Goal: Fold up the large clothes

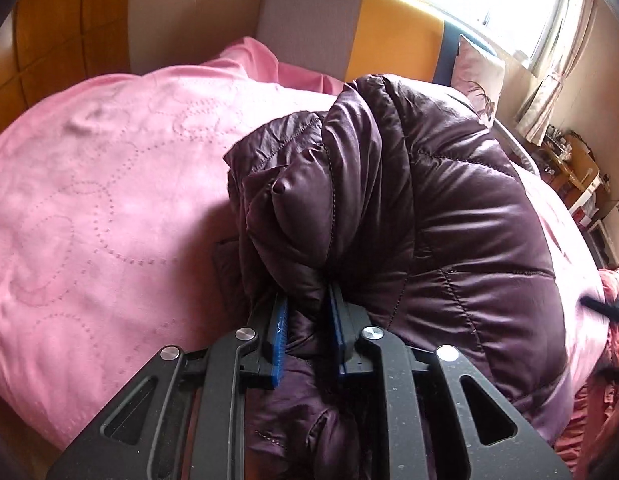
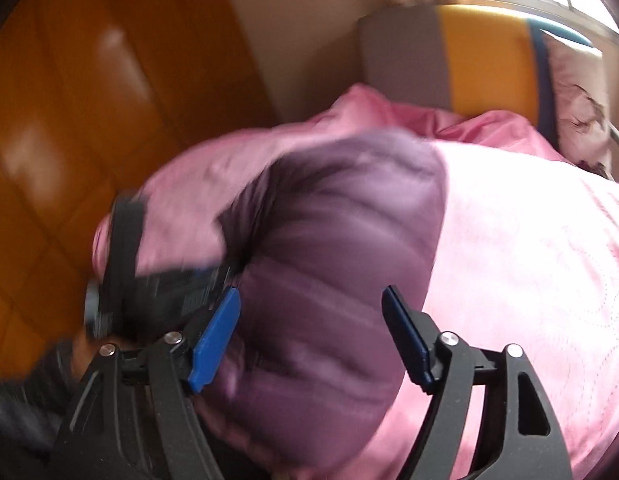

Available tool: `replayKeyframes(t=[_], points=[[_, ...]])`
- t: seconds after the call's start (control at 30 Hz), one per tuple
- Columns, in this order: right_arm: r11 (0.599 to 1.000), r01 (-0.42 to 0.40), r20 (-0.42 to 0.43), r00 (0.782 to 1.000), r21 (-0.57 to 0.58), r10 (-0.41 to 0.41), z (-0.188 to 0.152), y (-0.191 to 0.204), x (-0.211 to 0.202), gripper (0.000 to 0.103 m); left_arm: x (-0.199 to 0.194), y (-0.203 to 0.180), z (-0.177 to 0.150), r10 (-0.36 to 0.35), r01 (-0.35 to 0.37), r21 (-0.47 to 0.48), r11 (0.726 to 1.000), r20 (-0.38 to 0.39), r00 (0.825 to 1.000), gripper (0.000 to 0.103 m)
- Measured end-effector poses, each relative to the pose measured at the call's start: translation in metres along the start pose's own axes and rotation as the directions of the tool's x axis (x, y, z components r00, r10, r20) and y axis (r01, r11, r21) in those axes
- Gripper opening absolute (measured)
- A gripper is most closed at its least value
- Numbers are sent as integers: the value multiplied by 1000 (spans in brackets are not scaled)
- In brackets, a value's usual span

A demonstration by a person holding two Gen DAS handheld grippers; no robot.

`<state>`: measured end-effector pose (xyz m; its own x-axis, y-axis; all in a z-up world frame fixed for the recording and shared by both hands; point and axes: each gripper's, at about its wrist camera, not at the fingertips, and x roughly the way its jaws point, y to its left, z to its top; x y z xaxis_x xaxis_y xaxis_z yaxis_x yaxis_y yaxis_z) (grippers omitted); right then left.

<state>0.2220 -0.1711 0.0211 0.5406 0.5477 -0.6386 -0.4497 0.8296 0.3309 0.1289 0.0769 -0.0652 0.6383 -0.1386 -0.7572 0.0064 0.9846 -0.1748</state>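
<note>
Jacket first: the big puffy dark purple quilted jacket [image 1: 449, 208] lies in a heap on the soft pink stitched bedspread [image 1: 101, 200]. Most of it sits ahead of the left gripper [image 1: 305, 320] and off to that gripper's right side. Its long side seems to run away from the jaws, toward the grey and yellow headboard [image 1: 349, 20].

The left gripper has its two blue pads [image 1: 278, 332] close together, and a thick bunch of the purple cloth is squeezed between them. So this hand holds the jacket by a fold right at the jaws. Some loose cloth also hangs below the jaws, close to the camera.

The right gripper [image 2: 311, 328] has its jaws wide apart. In its blurry view the purple jacket [image 2: 329, 280] fills the gap between the jaws and stretches away in front of them, but the pads do not press on it. The other gripper shows as a dark smear just to the left of these jaws.

Both hands are close to the jacket. The left one already has a hold, so I think the right one is the free hand. The next grab looks easy for it, because the cloth lies straight ahead between its open jaws. The puffy cloth may slip or spring back.
</note>
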Motion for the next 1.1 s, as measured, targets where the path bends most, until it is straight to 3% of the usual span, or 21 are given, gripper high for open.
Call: replayKeyframes(t=[0.1,0.27,0.4,1.03,1.07,1.1], points=[[997,34,34,999,66,-37,28,-11,18,76,-2,0,-3,12,-13,8,1000,21,1000,18],[995,65,11,998,76,-66,57,-19,64,76,-7,-2,-5,30,-31,14,999,51,998,18],[994,110,-34,993,30,-109,55,-6,97,78,-10,-5,-5,53,-54,13,998,74,996,26],[989,143,-119,982,-38,-147,33,15,153,89,-16,1,-18,139,-140,-5,990,112,984,27],[989,144,-119,982,-38,-147,33,15,153,89,-16,2,-18,146,-146,-9,989,111,983,30],[989,141,-119,982,-35,-144,32,14,153,89,-17,3,-19,160,-159,-16,987,113,981,39]])
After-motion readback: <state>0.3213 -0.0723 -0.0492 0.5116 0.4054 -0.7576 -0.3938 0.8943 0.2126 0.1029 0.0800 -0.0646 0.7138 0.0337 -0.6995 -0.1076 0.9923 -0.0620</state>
